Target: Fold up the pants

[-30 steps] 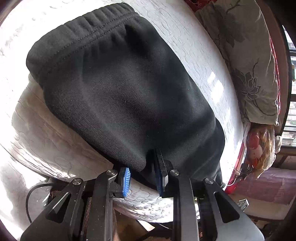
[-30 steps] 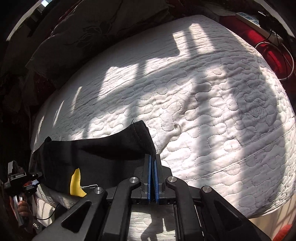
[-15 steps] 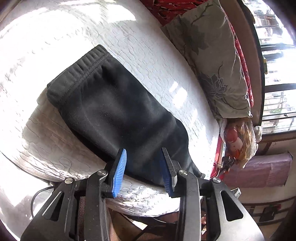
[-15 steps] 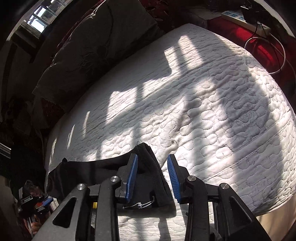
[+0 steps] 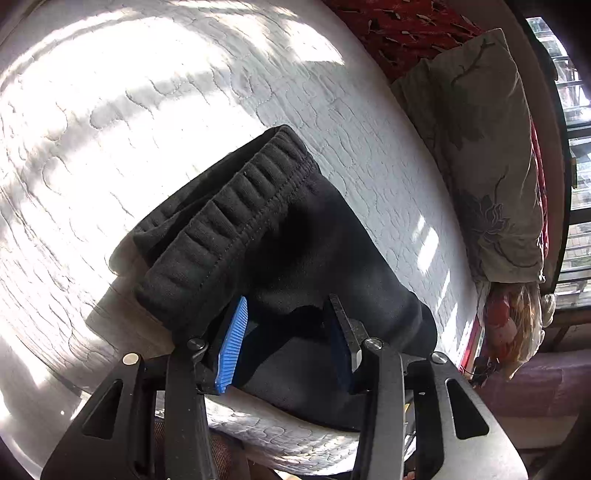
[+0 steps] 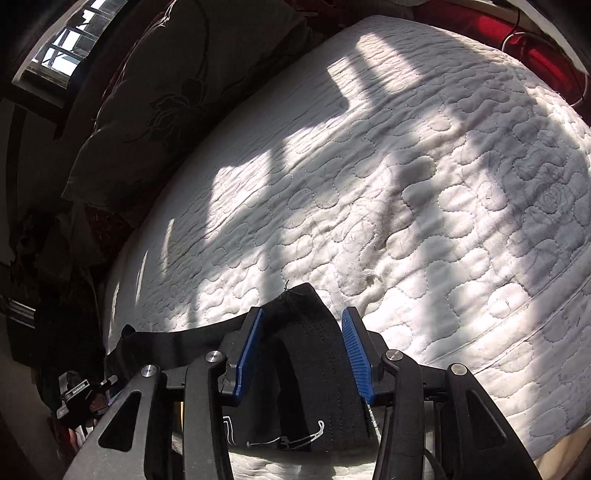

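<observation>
Black folded pants [image 5: 295, 236] lie on the white quilted mattress [image 5: 147, 110], ribbed waistband toward the upper left. My left gripper [image 5: 287, 300] hangs over their near edge, open, with its blue pads [image 5: 232, 343] clear of the cloth. In the right wrist view a black corner of the pants [image 6: 306, 339] lies flat between the jaws of my right gripper [image 6: 303, 312]. Those jaws are opening, and the blue pads [image 6: 356, 350] stand beside the cloth without pinching it. A white thread tag [image 6: 295, 439] shows near the gripper's base.
A grey flowered pillow [image 5: 480, 166] lies along the bed's far side, dark in the right wrist view [image 6: 166, 92]. Red cloth [image 5: 399, 29] and a window [image 5: 576, 110] lie beyond it. Bags [image 5: 513, 325] sit off the bed's end. Sunlit mattress [image 6: 406, 184] stretches ahead.
Both grippers have opened and let go of the pants. The left one drew back, so the waistband now shows farther off. The pants corner now lies loose between the right pads.
</observation>
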A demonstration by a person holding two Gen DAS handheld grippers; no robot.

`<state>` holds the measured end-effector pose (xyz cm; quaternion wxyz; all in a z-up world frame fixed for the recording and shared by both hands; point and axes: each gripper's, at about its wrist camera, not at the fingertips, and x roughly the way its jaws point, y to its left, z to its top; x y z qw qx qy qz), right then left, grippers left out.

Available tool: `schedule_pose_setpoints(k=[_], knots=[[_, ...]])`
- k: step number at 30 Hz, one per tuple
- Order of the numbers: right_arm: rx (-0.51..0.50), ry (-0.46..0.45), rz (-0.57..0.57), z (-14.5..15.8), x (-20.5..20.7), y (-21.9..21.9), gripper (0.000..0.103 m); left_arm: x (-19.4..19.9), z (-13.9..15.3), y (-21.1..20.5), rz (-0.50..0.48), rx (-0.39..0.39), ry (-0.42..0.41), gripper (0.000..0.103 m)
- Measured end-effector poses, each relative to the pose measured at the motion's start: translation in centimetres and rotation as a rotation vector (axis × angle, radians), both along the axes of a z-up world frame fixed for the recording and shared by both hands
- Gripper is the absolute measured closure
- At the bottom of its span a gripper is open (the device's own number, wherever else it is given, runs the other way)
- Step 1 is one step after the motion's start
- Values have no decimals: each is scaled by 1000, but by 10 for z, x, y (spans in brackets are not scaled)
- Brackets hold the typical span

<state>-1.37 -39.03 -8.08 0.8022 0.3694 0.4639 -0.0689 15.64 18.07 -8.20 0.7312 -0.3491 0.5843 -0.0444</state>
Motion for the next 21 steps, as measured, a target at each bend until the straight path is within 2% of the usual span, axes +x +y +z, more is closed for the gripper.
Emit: schedule_pose_setpoints(k=[4,6,7,9,12,15,19,21], knots=[[110,-49,-42,8,-17,-12,54,-17,17,6,33,-46,-26,62],[106,-66,-35,17,-27,-14,46,-27,24,8,47,-87,-43,61],[92,-71,-27,22,-33,-14,45,-32,25,6,50,-111,-42,59],[65,-71,-13,29,-38,-15,40,-39,28,-10,14,-130,-28,57],[71,-57,4,26,-41,-16,38,-51,27,-61,-110,-125,5,57],[88,-31,-2,18,-44,-21,38,-65,22,-133,-274,-142,52,57],[126,-23,0,11,-51,-27,38,-88,18,-233,-480,-88,105,57],[128,-17,13,11,-54,-29,38,-96,14,-274,-527,-54,142,57]])
